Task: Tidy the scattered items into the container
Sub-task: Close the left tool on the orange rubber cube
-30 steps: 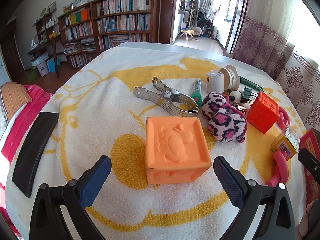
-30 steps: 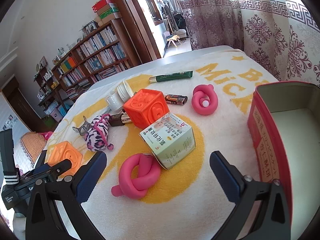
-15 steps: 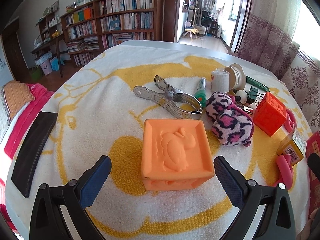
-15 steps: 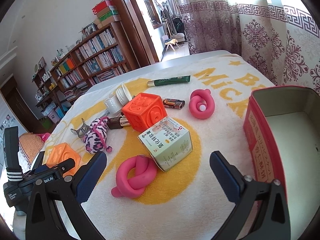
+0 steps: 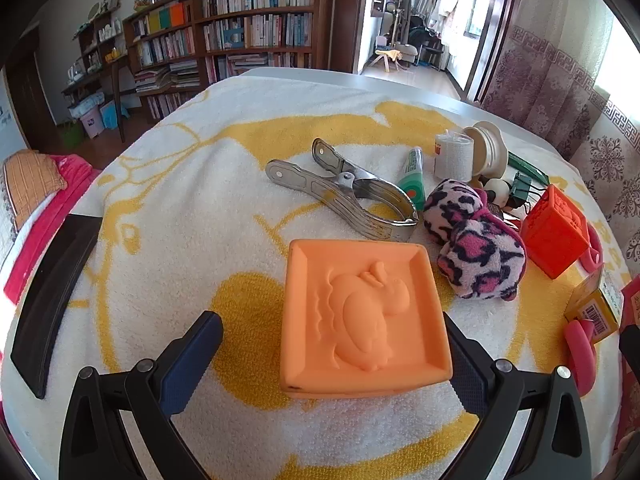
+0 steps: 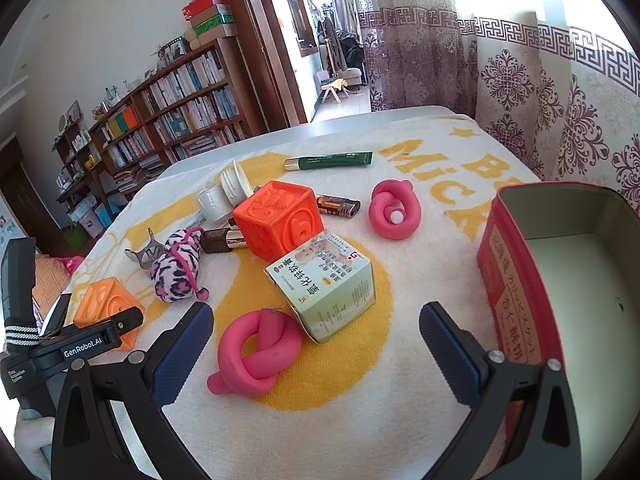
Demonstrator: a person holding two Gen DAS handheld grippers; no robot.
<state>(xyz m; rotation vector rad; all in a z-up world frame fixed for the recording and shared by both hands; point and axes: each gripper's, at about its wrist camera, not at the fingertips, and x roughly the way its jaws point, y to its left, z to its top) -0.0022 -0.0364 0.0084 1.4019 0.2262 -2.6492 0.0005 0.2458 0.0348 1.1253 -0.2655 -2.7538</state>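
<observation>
Sitting between the wide-open jaws of the left gripper point(image 5: 332, 354), the orange cube point(image 5: 362, 314) lies off-centre: it is touching or nearly touching the right pad, well clear of the left one, ungrasped on the desk's towel point(image 5: 192, 208). Only the right wrist view shows the red tin point(image 6: 560, 280), apparently empty, just beside the right gripper point(image 6: 316, 350), whose jaws also gape empty.

Bright daylight pours in from the windows on the right, blowing out to white behind the patterned curtain point(image 6: 552, 92). The towel point(image 5: 200, 184) on the bench glares pale, with soft short shadows falling left of the objects. Both views are sharp at the centre, strongly bowed by the fisheye, and ringed by black vignette. The far bookshelf point(image 5: 248, 32) sits dimmer yet readable.
</observation>
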